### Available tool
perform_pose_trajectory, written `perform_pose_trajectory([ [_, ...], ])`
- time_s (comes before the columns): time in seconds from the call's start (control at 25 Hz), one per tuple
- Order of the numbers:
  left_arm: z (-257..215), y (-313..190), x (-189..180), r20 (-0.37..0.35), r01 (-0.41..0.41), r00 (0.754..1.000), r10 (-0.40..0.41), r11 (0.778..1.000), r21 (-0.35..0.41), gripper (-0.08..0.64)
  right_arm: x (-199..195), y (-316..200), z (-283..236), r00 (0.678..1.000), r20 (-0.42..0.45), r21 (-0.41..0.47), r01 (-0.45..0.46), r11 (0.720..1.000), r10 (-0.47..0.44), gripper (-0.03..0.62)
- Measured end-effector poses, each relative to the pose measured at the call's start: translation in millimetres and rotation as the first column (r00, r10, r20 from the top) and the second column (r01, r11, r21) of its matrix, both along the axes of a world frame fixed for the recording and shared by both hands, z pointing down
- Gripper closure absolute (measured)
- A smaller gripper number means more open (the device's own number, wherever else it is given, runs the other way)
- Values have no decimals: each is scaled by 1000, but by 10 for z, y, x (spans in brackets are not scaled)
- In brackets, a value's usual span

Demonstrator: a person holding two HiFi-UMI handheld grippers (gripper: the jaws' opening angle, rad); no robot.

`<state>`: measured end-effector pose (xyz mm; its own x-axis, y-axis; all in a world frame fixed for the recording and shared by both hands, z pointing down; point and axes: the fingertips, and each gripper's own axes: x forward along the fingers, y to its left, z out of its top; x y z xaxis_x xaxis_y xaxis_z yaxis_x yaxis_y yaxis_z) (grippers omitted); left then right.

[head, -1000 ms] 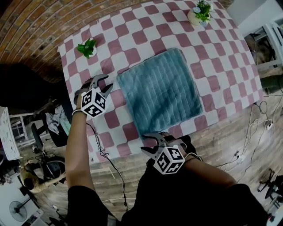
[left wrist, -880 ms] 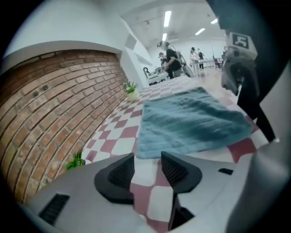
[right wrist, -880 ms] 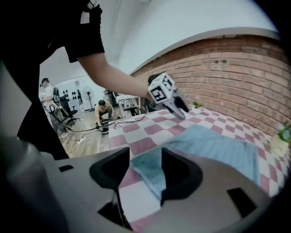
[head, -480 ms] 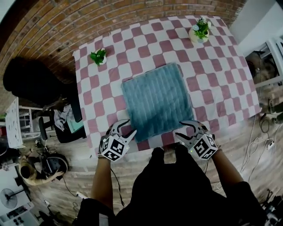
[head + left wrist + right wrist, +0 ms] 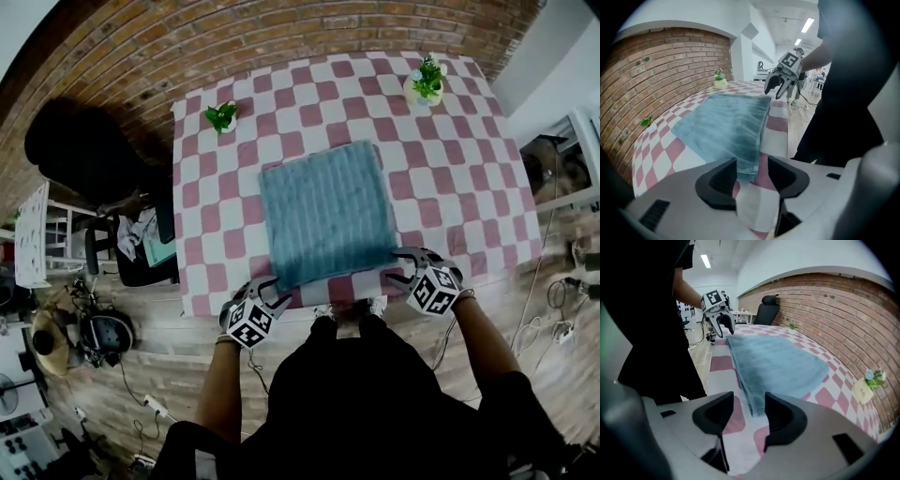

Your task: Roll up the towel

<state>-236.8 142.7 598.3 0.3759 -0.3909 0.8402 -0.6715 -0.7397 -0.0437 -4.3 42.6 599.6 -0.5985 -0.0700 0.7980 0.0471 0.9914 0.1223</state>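
Lying flat on the checkered tabletop point(image 5: 450, 187), the blue ribbed towel point(image 5: 326, 211) is flanked at its near corners by the left gripper point(image 5: 265, 291) and right gripper point(image 5: 405, 265) in the head view. Two potted plants point(image 5: 222, 115) are set beyond it. In the left gripper view, a towel corner is framed between spread fingers point(image 5: 719, 180) that have just been opening. In the right gripper view, the other corner is framed between spread fingers point(image 5: 715, 416), unpinched.

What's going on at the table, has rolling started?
Not yet. The blue towel lies flat on the checked tablecloth. The person has the left claw at its near left corner and the right claw at its near right corner. Both claws are open with the towel's edge ahead, unpinched; the left one's jaws have just been opening.
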Motion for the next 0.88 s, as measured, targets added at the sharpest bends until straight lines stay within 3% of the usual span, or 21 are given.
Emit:
perform_pose_trajectory([
  [0.24,126,5,31,20,9,1000,-9,999,-40,356,72,-108,209,999,-35,-27,16,999,-17,394],
  [0.52,236,0,80,87,-1,996,7,998,-68,348,55,-171,260,999,22,-125,-21,992,24,428],
  [0.68,239,-26,83,93,-6,996,14,997,-80,351,84,-250,265,995,58,-174,-64,983,76,488],
  [0.72,239,-29,89,100,-16,995,24,996,-84,353,99,-272,262,995,56,-172,-71,983,82,555],
  [0.88,233,-8,63,122,-42,991,56,993,-110,371,122,-295,265,998,35,-155,-55,986,61,563],
])
